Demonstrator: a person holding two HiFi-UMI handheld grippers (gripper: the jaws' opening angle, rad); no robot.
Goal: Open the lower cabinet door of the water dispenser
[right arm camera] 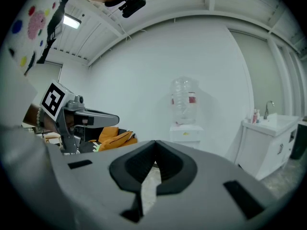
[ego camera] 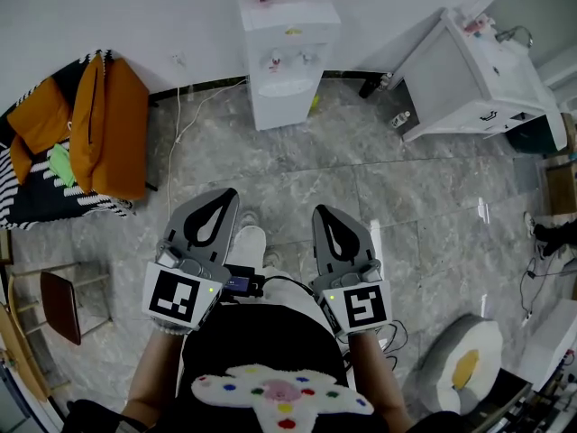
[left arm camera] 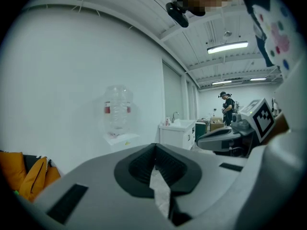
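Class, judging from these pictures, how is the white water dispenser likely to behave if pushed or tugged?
The water dispenser is tall and narrow and stands on smooth floor tiles, so it may slide or rock. The bottle on top looks clear, perhaps nearly empty, so probably little weight steadies it.

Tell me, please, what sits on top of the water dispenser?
A clear bottle with a red band stands on the white water dispenser. Its neck is hidden; whether it holds water is unclear.

Grey marbled tile floor [ego camera: 406, 206] carries a white water dispenser [ego camera: 281, 70] at its far wall edge and a white sink cabinet [ego camera: 469, 88] toward its far right corner.
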